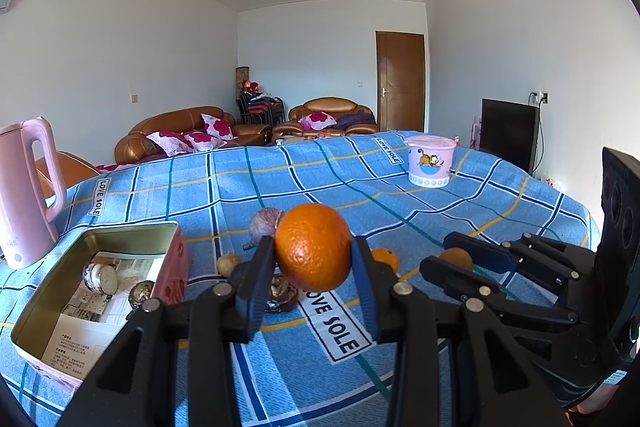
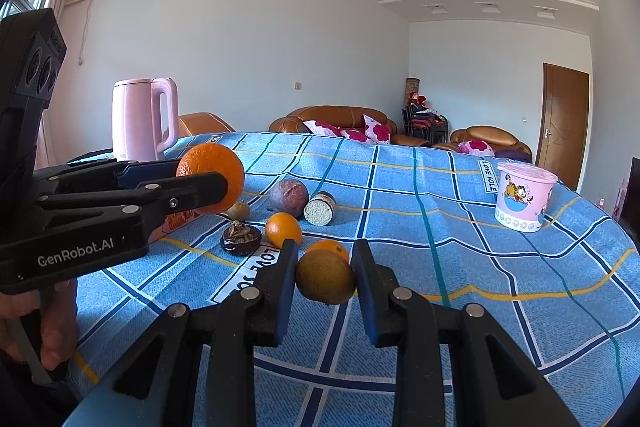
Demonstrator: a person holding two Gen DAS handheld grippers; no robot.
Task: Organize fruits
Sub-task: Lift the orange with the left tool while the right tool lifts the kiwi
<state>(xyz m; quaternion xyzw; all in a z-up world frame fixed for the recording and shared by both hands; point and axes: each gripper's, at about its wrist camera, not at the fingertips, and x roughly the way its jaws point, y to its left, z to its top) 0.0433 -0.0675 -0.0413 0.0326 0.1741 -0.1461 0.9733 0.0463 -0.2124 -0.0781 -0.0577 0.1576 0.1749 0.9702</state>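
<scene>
While the left gripper (image 1: 313, 255) clamps a bright orange (image 1: 313, 247) between both fingers and holds it clear above the blue checked tablecloth (image 1: 280, 187), the right gripper (image 2: 325, 277) has its jaws either side of a duller brownish-orange fruit (image 2: 325, 277) that sits on the cloth; whether the pads actually touch it cannot be told. Just beyond that fruit sits a small orange (image 2: 329, 250), another orange (image 2: 283, 230) to its left, and a dark dried fruit (image 2: 241, 238) beside that. Over on the left, the open metal tin (image 1: 132, 239) already holds two fruit pieces (image 1: 100, 278) on a paper leaflet. Further back, a purple passion fruit (image 2: 288, 197). Far off, the pink kettle (image 2: 142, 119) and the cartoon tub (image 2: 525, 202).
</scene>
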